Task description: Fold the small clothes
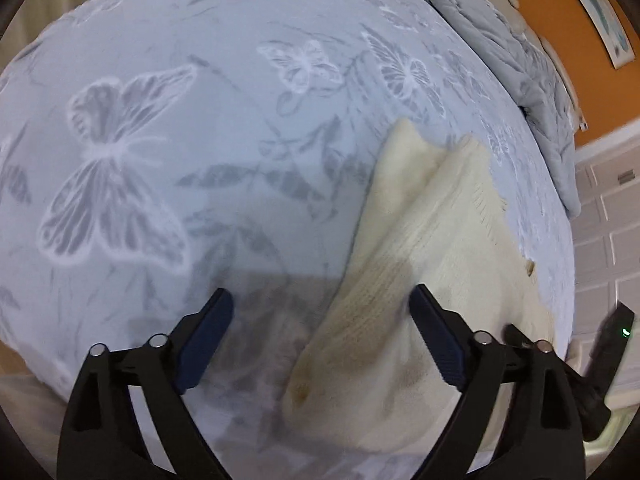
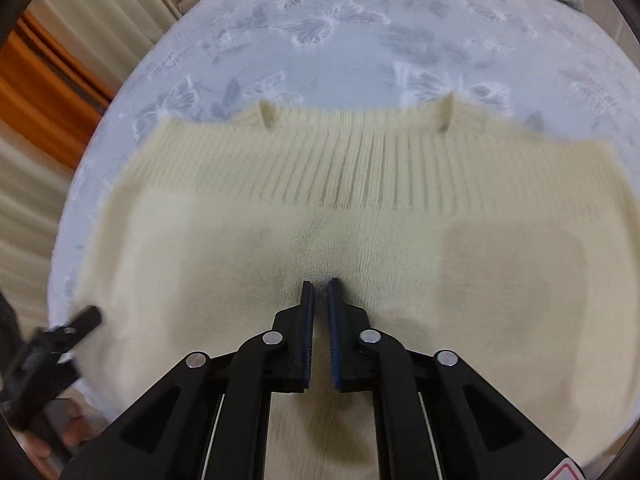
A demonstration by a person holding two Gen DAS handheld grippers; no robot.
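A cream knitted garment lies spread flat on the bed, its ribbed band at the far side. In the left wrist view it lies to the right, with a pointed corner near my fingers. My left gripper is open and empty, low over the garment's left edge; its right finger is over the cloth. It also shows at the lower left of the right wrist view. My right gripper has its jaws almost closed with a narrow gap, tips down on the middle of the garment. I cannot tell whether cloth is pinched.
The bed has a pale blue cover with a butterfly print. A grey quilt is bunched along the far right edge. Curtains hang beyond the bed's left side. An orange wall and white panelling stand at the right.
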